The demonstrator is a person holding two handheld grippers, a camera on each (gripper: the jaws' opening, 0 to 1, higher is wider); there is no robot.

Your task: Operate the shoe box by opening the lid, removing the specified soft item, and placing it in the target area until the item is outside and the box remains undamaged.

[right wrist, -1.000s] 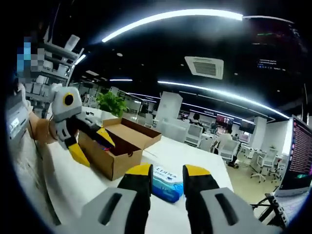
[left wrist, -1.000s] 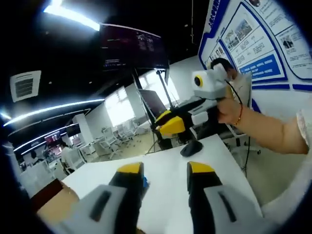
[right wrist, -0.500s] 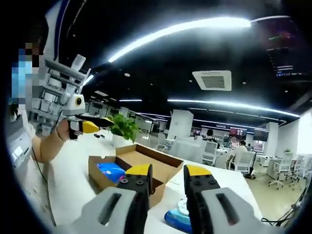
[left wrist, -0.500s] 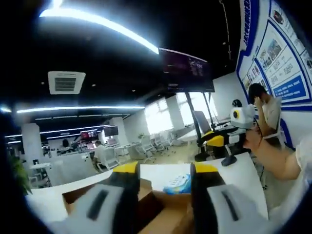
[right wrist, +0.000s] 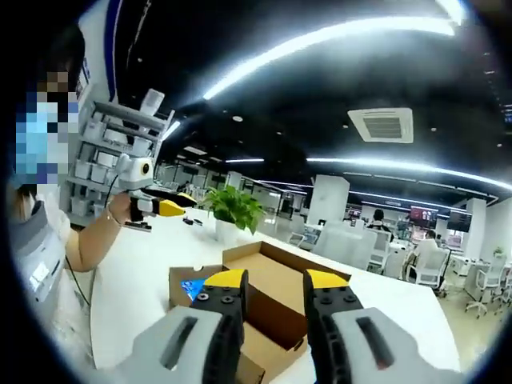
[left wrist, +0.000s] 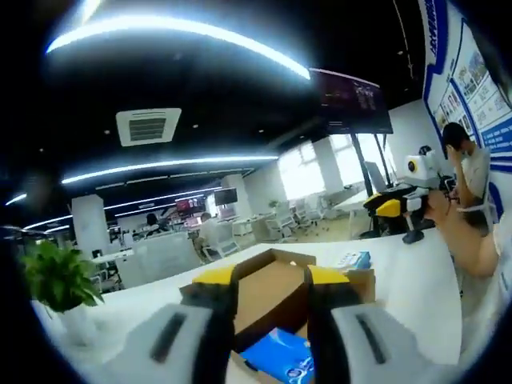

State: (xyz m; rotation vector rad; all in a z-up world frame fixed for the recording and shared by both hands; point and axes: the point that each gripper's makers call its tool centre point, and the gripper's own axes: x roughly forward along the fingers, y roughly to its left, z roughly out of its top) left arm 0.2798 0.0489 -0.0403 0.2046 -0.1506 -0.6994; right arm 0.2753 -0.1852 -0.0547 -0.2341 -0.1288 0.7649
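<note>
An open brown cardboard shoe box [left wrist: 268, 292] sits on the white table [left wrist: 416, 280], its lid folded back. A blue soft packet [left wrist: 276, 360] lies inside it, low between my left gripper's jaws. My left gripper [left wrist: 270, 280] hovers open above the box, holding nothing. A second blue packet [left wrist: 354, 260] lies on the table beyond the box. In the right gripper view the box [right wrist: 272, 276] shows past my open right gripper [right wrist: 276, 280], with the blue packet [right wrist: 190, 286] at its left end. The other gripper [right wrist: 164, 206] is held up at far left.
A potted green plant [right wrist: 234, 210] stands on the table behind the box; it also shows as the plant [left wrist: 60, 276] at left. A hand holds the right gripper [left wrist: 392, 204] at right, near a seated person [left wrist: 464, 160]. Office desks and chairs fill the background.
Both cameras have swung. The left gripper view now looks down into the box and its blue packet. The right gripper view has lost the packet on the table. Both jaw gaps are unchanged.
</note>
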